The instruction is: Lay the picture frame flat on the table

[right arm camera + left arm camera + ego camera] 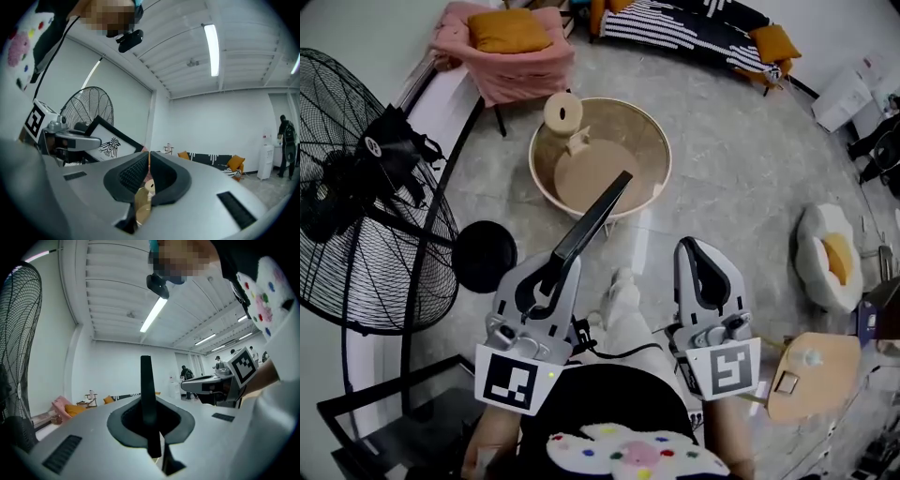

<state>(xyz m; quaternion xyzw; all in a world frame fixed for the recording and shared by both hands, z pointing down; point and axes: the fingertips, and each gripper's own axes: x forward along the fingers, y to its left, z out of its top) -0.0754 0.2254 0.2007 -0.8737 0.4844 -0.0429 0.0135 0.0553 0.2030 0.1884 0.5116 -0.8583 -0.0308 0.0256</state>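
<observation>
Left tongs [551, 270]: nearly closed, the pads gripping one edge of the thin black-rimmed picture frame [596, 217] – in the left gripper view [149, 427] the frame [146, 385] stands as a dark bar between them.
Frame: in the air, seen edge-on from the head view, its far end over the near rim of the round beige worktop [660, 157]; the right gripper view shows its white print with a black figure [110, 141].
Right tongs [695, 247]: fully closed, holding nothing – apart from the frame.
Worktop: carries a cream ring-shaped roll [563, 112].
</observation>
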